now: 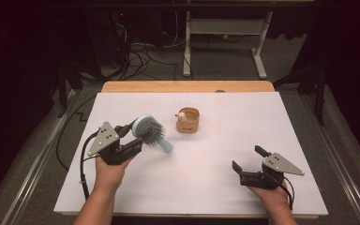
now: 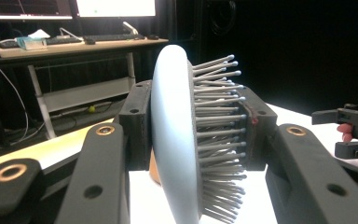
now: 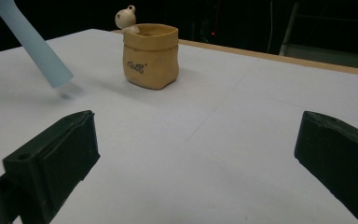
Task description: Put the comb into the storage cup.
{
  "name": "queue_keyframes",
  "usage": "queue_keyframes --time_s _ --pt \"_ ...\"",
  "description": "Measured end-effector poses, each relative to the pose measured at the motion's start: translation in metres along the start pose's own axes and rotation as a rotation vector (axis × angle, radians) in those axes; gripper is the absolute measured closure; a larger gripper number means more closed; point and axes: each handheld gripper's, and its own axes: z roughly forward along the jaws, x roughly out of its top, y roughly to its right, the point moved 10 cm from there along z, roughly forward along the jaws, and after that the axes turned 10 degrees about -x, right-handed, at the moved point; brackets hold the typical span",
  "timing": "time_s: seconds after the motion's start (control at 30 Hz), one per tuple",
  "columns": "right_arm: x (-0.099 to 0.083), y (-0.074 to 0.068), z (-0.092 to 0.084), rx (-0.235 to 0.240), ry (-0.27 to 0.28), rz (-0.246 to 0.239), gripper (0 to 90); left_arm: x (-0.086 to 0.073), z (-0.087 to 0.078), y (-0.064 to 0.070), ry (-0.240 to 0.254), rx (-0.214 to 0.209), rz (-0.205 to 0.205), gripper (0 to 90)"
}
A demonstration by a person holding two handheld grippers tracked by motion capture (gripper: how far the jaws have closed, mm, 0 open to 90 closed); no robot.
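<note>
At about nine o'clock on the white worktop (image 1: pixel 206 178), a pale blue hairbrush (image 1: pixel 149 131) is held above the surface by the left tongs (image 1: pixel 132 136). These tongs are closed on the round head of the brush: one pad is pressed on the smooth back and the other against the bristles (image 2: pixel 216 112), so the head cannot turn. The handle (image 3: pixel 35 44) is left free and is pointed down toward four o'clock, probably so that it can be lowered first into the small tan pot (image 1: pixel 188 120), which is placed near twelve o'clock with a little figure (image 3: pixel 125 18) on its rim. At about four o'clock, the right tongs (image 1: pixel 248 158) are kept wide open and empty, low over the worktop, well apart from the pot, perhaps ready to steady it.
</note>
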Motion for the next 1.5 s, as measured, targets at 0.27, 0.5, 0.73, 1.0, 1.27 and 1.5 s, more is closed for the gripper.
queue_keyframes --time_s 0.27,0.5,0.73,1.0,1.27,1.5 --pt "0.002 -0.001 0.000 0.000 0.001 -0.008 0.1 0.001 0.004 0.005 0.010 -0.018 -0.010 55.7" --pt "0.002 0.001 0.001 0.000 0.002 0.004 0.1 0.010 0.005 0.004 0.023 -0.005 -0.027 55.7" --pt "0.005 0.000 -0.002 0.005 0.014 0.013 0.1 0.017 0.008 0.003 0.022 0.005 -0.017 55.8" --pt "0.006 0.000 -0.002 0.006 0.018 0.008 0.1 0.024 0.014 0.005 0.029 0.004 -0.010 55.8" --pt "0.007 -0.001 -0.002 0.007 0.022 0.001 0.1 0.029 0.023 0.006 0.029 0.002 -0.006 55.8" --pt "0.006 -0.001 -0.002 0.008 0.018 -0.003 0.1 0.033 0.033 0.006 0.028 -0.007 0.002 55.8"
